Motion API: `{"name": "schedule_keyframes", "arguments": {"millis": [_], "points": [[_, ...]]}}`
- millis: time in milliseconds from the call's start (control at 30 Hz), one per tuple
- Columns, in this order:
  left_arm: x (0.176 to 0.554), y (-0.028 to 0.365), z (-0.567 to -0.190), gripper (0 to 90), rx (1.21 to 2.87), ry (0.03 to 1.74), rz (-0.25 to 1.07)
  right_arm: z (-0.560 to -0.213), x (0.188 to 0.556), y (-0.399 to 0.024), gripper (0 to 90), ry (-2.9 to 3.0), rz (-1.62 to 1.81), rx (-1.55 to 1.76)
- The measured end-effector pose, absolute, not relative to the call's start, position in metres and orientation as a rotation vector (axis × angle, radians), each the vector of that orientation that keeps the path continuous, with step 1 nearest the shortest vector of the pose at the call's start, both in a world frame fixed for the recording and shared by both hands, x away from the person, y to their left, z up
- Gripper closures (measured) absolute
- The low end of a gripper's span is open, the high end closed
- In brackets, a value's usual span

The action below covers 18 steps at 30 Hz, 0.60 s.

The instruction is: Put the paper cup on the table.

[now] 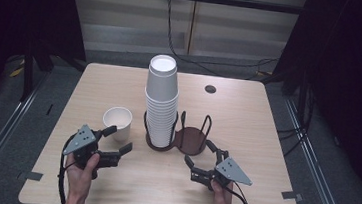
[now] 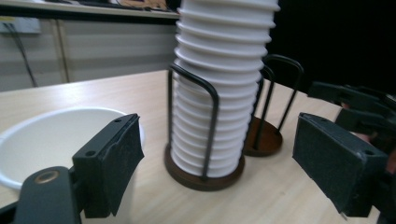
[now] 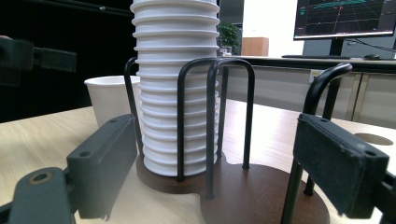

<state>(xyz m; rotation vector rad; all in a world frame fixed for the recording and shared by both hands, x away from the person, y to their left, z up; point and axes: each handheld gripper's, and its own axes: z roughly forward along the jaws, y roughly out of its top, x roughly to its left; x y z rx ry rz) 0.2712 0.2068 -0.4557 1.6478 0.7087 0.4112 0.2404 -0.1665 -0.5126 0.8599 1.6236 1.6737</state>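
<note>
High view: a light wooden bench [image 1: 247, 118] carried a dark two-bay wire cup holder [image 1: 191, 139] at centre frame. Its left bay held a tall stack of white paper cups [image 1: 161, 100]; its right bay showed a bare brown base. A single white paper cup [image 1: 118, 121] stood upright on the bench just left of the holder, apart from it.

The left tool [image 1: 117, 140], in the person's left hand [image 1: 81, 171] at lower left, lay beside the single cup with its jaws spread. One jaw sat against or just beside the cup's near wall, and the other pointed toward the holder; contact could not be judged. In the left gripper view the cup [image 2: 56, 140] filled the lower left behind the left jaw, and the stack [image 2: 219, 88] rose at centre between the two jaws, farther off. Nothing was clamped.

The right tool [image 1: 200, 154], in the right hand [image 1: 221, 196] at lower right, stood open just before the empty bay. In the right gripper view its jaws were wide apart, with the holder's wire loops [image 3: 215, 116] between them, untouched. The single cup [image 3: 112, 100] showed behind the stack [image 3: 175, 84], at left.
</note>
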Motion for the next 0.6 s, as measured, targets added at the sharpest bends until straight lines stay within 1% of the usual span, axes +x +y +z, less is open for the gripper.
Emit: {"name": "schedule_keyframes", "arguments": {"millis": [67, 200, 400, 433, 467, 533, 600], "points": [[0.266, 0.202, -0.459, 15.6, 1.625, 0.691, 0.442, -0.513, 0.24, -0.167, 13.1, 1.624, 1.673, 0.86], [0.256, 0.195, -0.469, 15.6, 1.591, 0.709, 0.439, -0.513, 0.24, -0.167, 13.1, 1.623, 1.672, 0.861], [0.253, 0.187, -0.485, 15.5, 1.57, 0.709, 0.45, -0.513, 0.24, -0.167, 13.1, 1.621, 1.671, 0.86], [0.254, 0.185, -0.488, 15.4, 1.593, 0.702, 0.443, -0.513, 0.24, -0.167, 13.1, 1.62, 1.671, 0.86], [0.255, 0.182, -0.489, 15.4, 1.622, 0.704, 0.462, -0.513, 0.24, -0.167, 13.1, 1.621, 1.671, 0.86], [0.254, 0.178, -0.491, 14.8, 1.63, 0.708, 0.498, -0.513, 0.24, -0.167, 13.1, 1.622, 1.672, 0.86], [0.255, 0.176, -0.493, 14.9, 1.626, 0.693, 0.475, -0.513, 0.24, -0.167, 13.0, 1.621, 1.673, 0.861]]}}
